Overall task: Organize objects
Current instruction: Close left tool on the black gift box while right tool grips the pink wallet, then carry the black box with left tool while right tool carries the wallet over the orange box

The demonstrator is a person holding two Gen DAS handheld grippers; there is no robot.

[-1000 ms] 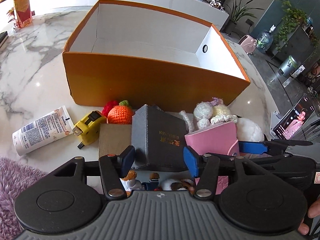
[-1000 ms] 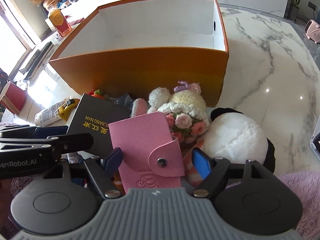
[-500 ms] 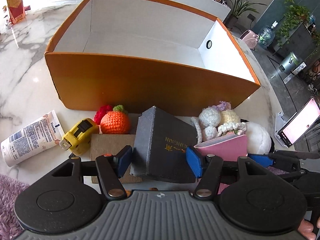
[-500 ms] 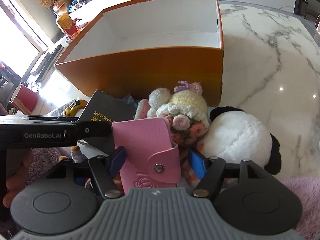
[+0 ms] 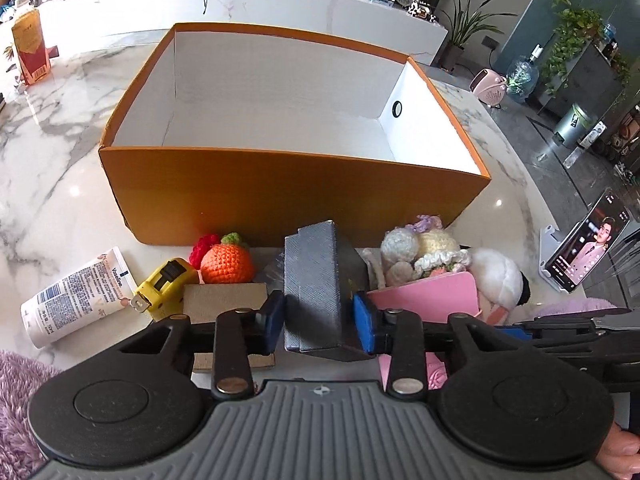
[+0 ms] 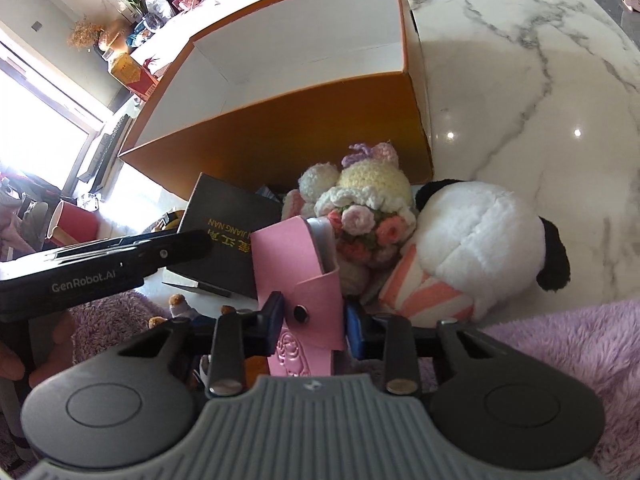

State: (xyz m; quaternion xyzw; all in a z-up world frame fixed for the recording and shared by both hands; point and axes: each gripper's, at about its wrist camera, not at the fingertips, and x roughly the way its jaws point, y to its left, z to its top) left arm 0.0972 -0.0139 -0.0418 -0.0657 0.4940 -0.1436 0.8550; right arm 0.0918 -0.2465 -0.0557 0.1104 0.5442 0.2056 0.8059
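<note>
The left tool [image 5: 319,318] had just closed, clamped on the rigid grey textured box [image 5: 316,280], tilted up at six o'clock from the empty orange cardboard box [image 5: 280,196]; the right tool [image 6: 312,320] had just closed on the soft, light pink felt wallet [image 6: 298,276], best gripped near its snap.

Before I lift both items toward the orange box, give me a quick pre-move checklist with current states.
1. Left gripper clamped on the grey box; jaws have just been closing: ok.
2. Right gripper clamped on the pink card holder; jaws have just been closing: ok.
3. Card holder snap fastened: ok.
4. Orange box open, nothing seen inside: ok.
5. Grey box free of the brown cardboard piece beside it: cannot tell.
6. Crochet doll clear of the card holder: not ok, it leans against it.
</note>
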